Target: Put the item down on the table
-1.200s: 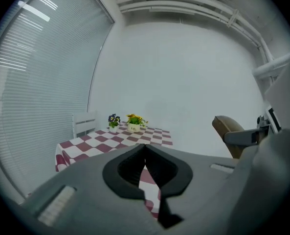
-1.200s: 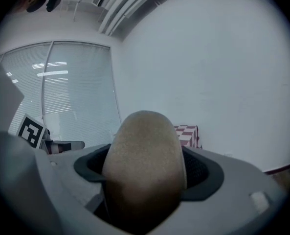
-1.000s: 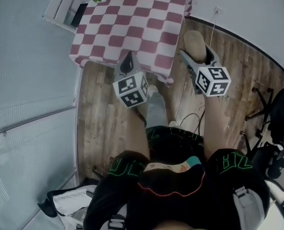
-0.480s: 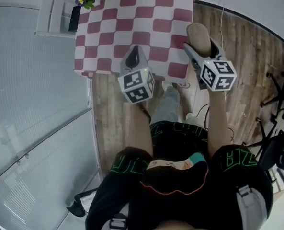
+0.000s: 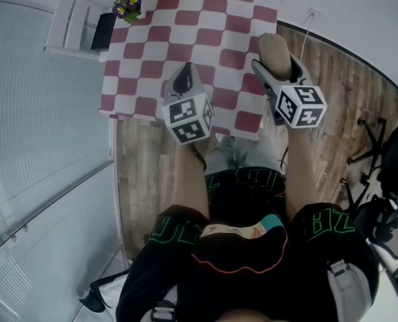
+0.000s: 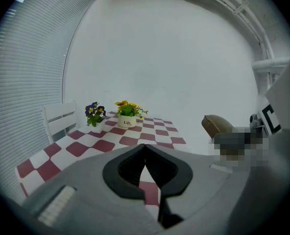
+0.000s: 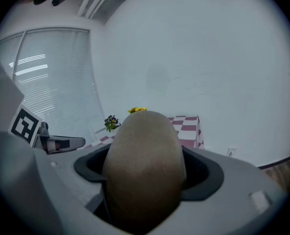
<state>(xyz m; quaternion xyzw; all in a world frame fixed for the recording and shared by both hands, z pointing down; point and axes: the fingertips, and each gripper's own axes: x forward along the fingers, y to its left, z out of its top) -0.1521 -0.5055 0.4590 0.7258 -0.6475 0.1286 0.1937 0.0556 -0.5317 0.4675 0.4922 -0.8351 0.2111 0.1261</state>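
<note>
Head view: white room, wood floor, checked surface (image 5: 205, 25) ahead. The right gripper (image 5: 276, 69) clamps a tan oval item (image 5: 274, 51), long axis forward, about over the surface's right edge.
Left gripper view: left gripper (image 6: 145, 155) pinched together, empty.
Right gripper view: the item hides the landing spot; height above the surface unclear.

Left claw (image 5: 183, 78), right claw (image 5: 274, 64): grey, black-white marker cubes (image 5: 187, 118). Black shirt (image 5: 239, 255), green-lettered sleeves (image 5: 177, 231).
</note>
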